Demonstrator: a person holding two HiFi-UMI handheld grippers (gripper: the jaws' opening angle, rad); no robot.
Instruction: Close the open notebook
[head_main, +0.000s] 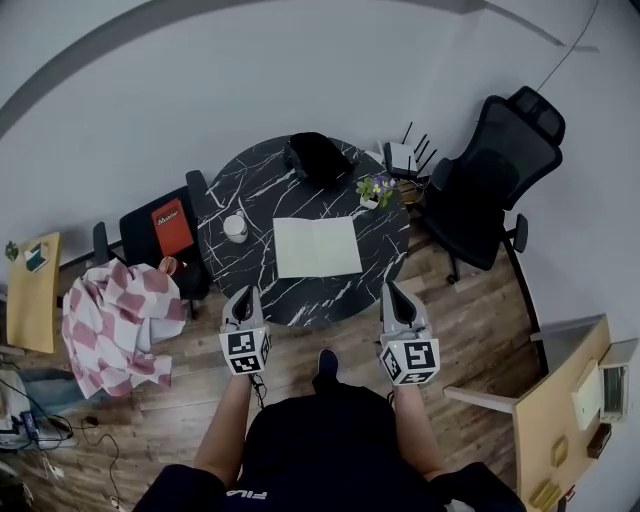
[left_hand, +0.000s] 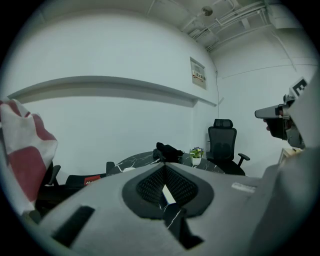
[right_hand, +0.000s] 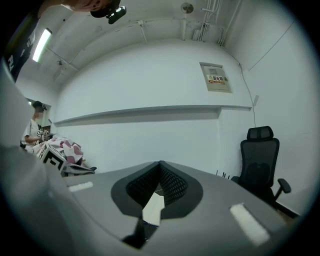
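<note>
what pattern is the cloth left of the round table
Red-and-white checks on the cloth, clearest in the head view.

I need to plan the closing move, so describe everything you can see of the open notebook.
The notebook lies open and flat on the round black marble-look table, towards its near side. Its two pale pages look blank, with a faint centre fold running away from the person; no cover shows. Nothing rests on it: a white cup stands apart to its left, a small potted plant beyond its far right corner. Neither the left gripper nor the right gripper touches it.
</note>
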